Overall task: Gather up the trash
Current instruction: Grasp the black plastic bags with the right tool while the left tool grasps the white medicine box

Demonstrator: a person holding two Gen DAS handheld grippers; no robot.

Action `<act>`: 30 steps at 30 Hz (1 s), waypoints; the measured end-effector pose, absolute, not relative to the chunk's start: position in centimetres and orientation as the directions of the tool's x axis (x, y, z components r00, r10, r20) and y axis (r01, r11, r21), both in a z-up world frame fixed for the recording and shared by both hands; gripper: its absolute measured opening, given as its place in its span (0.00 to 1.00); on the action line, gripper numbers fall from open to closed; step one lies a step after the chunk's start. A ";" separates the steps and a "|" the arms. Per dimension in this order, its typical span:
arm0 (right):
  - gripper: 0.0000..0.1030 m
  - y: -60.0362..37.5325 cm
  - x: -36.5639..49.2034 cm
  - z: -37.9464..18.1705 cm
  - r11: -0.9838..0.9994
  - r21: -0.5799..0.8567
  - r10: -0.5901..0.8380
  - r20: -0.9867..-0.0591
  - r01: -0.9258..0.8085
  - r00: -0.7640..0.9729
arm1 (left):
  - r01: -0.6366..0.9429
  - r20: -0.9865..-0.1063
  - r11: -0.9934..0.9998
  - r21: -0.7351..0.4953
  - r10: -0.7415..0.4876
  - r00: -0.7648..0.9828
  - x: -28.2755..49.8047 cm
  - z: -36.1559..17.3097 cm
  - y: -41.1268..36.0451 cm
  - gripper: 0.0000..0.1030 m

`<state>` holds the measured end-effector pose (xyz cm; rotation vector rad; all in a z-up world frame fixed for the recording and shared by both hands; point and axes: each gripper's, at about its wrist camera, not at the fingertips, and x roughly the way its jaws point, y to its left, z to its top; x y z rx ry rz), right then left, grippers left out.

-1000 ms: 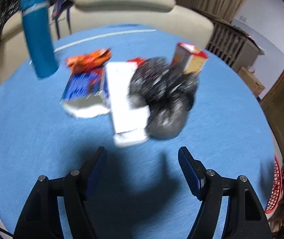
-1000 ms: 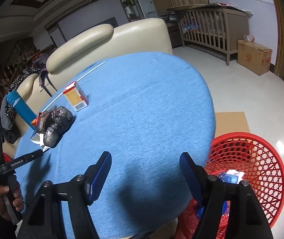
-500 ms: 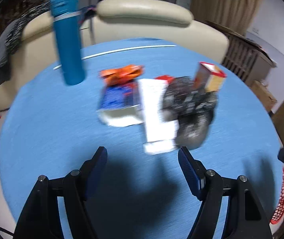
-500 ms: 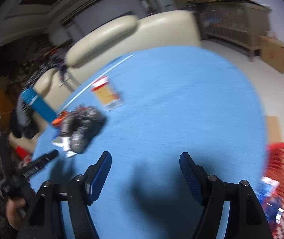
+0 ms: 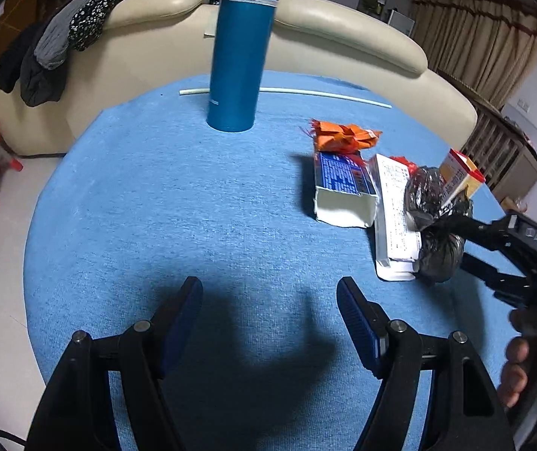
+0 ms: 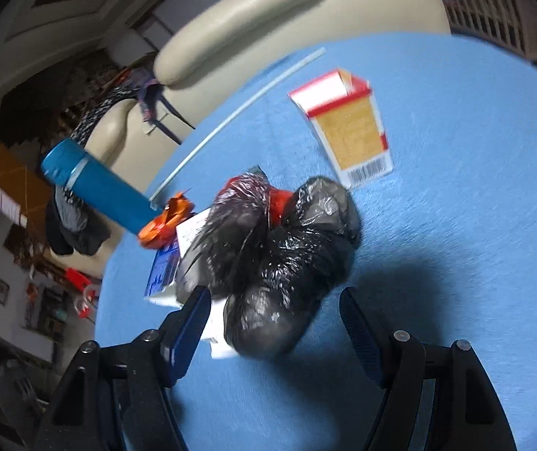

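Right claw (image 6: 270, 323) hangs with jaws apart right by the black bag (image 6: 283, 263), not gripping it. Left claw (image 5: 270, 312) is spread too, over bare blue worktop (image 5: 155, 206).

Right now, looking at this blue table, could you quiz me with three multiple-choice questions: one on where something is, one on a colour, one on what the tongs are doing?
1. Where does the black bag lie?
A. between the red-and-tan carton and the white box
B. on the sofa
C. under the flask

2. What colour is the standing flask?
A. red
B. blue
C. white

3. How are the right tongs?
A. clamped on the carton
C. closed, empty
B. open, with the bag's near end between them

Answers: 1 A, both views show it lying between them; 2 B, its body is blue; 3 B, the fingers stand apart and do not press on the bag.
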<state>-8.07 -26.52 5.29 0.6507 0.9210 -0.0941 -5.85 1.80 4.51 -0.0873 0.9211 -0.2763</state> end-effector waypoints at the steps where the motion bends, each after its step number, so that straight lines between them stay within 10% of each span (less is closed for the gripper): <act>1: 0.71 -26.3 -7.7 5.0 0.810 0.473 0.189 -0.769 0.346 0.610 | 0.197 -0.773 0.960 -0.199 -0.277 0.571 -5.7 4.4 1.9 0.72; 4: 0.41 -26.0 -6.8 4.1 0.819 0.457 0.194 -0.790 0.347 0.582 | 0.200 -0.775 0.959 -0.203 -0.282 0.565 -5.8 4.3 1.7 0.72; 7: 0.35 -26.4 -7.2 4.2 0.820 0.465 0.209 -0.786 0.335 0.582 | 0.212 -0.775 0.956 -0.202 -0.288 0.562 -6.0 4.5 1.1 0.72; 30: 0.34 -32.2 -17.8 7.4 0.924 0.252 0.050 -0.825 0.287 0.562 | 0.334 -0.840 0.938 -0.091 -0.253 0.479 -2.9 3.1 -13.0 0.65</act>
